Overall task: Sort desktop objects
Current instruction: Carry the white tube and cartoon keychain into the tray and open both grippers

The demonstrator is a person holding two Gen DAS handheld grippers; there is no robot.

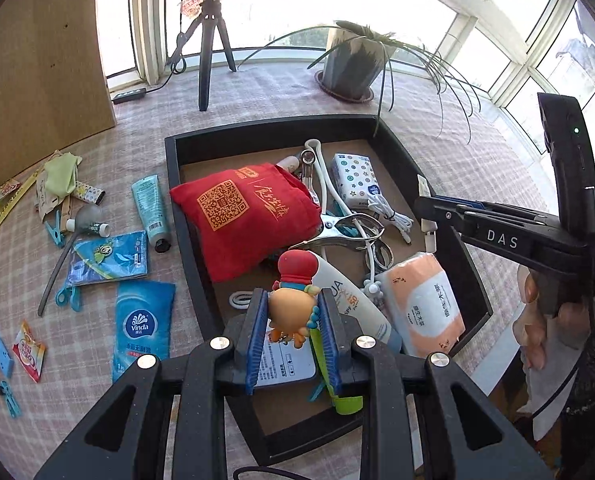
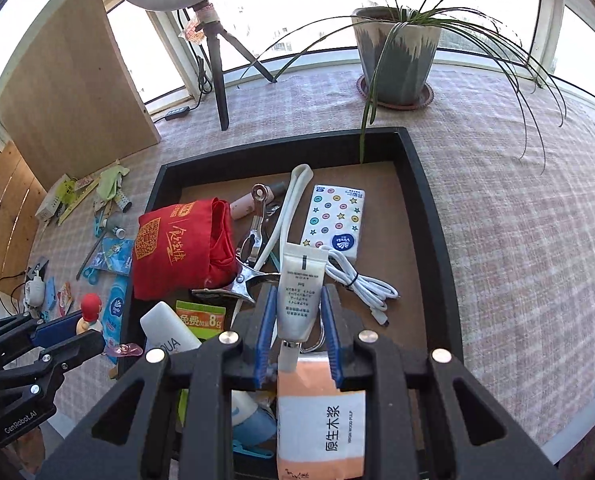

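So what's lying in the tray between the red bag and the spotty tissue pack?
In the right wrist view, metal tongs and a white strap lie between the red bag and the spotty tissue pack in the tray.

The tray [image 1: 393, 132] sits on the counter [image 1: 257, 92] with the plant pot [image 1: 349, 68] behind it and the tripod [image 1: 213, 40] behind its left corner. In the tray, the bag [image 1: 241, 216] lies left, the tissue pack [image 1: 355, 178] at the back right with the cable [image 1: 393, 216] before it, and the clamp [image 1: 345, 232] between them. Left of the tray on the counter lie a tube [image 1: 151, 210], a wipes pack [image 1: 143, 328] and clips [image 1: 55, 232].
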